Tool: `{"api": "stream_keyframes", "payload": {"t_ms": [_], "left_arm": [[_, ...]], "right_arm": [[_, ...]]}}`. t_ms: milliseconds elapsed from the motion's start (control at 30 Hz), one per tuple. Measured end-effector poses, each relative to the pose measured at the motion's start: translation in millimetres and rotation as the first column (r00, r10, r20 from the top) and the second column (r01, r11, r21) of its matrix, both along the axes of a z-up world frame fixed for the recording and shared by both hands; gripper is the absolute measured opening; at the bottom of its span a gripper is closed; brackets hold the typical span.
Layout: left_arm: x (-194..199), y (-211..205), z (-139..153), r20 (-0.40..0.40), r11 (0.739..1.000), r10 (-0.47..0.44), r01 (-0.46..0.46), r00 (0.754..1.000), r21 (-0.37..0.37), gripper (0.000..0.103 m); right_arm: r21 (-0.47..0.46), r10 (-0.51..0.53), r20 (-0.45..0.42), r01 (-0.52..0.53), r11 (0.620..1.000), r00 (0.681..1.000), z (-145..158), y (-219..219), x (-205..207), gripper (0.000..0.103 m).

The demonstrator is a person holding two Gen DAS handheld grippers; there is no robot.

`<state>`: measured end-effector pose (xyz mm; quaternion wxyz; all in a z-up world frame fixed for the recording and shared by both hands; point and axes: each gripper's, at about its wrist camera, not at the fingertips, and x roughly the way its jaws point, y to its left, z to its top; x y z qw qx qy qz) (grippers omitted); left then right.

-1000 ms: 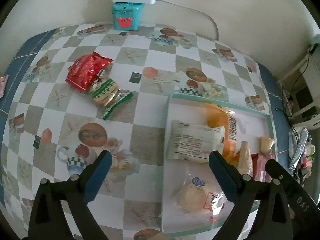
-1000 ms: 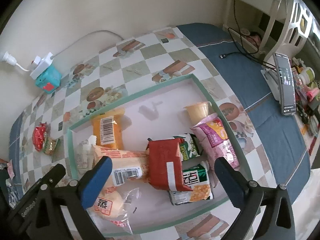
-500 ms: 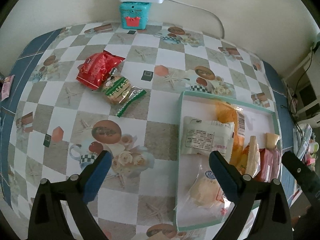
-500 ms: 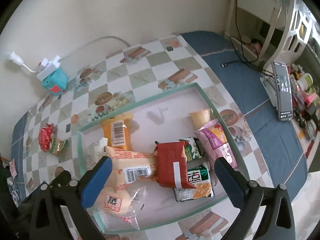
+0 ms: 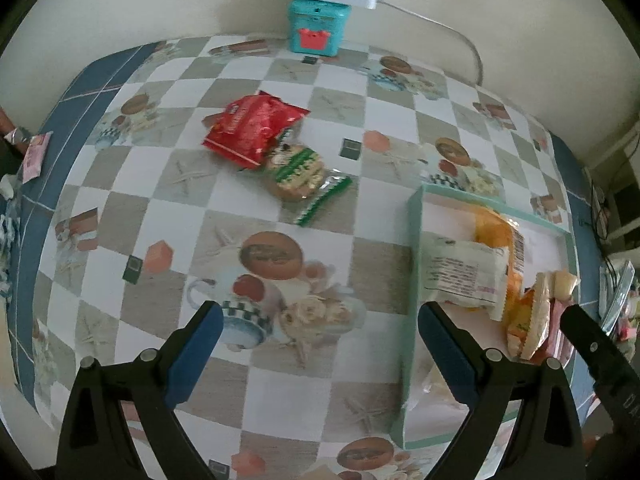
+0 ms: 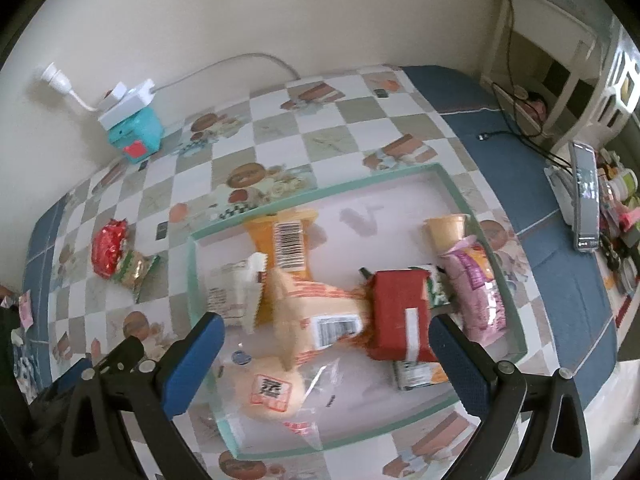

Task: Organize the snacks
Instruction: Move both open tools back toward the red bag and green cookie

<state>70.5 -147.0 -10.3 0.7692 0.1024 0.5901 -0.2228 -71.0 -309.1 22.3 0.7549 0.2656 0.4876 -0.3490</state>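
A checkered tablecloth covers the table, with a green-rimmed tray toward its right edge already crowded with packets. Two snacks lie outside it near the far left corner: a red packet touching a green cookie packet. The left gripper hangs wide open and empty, well short of them; the right gripper gapes empty above the tray. Because the two packets touch, a grab at one likely drags the other, and slick film may slip.

I read "DA" in white on the black tong arm; bun wrapper shows one unclear red Chinese character; barcodes unreadable.
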Motion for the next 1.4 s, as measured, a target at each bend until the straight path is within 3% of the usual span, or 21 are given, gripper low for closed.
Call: {"api": "stream_keyframes", "payload": {"t_ms": [800, 1400], "left_arm": [[37.3, 60.0, -6.7, -0.057, 0.994, 0.104, -0.105, 0.993, -0.028, 0.098], [92.5, 88.8, -5.5, -0.041, 0.980, 0.172, -0.176, 0.984, -0.097, 0.098]], "right_arm": [[-0.034, 0.085, -0.071, -0.087, 0.996, 0.994, -9.6, 52.5, 43.7, 0.103], [-0.108, 0.197, -0.020, -0.198, 0.974, 0.980, -8.2, 83.6, 101.1, 0.103]]}}
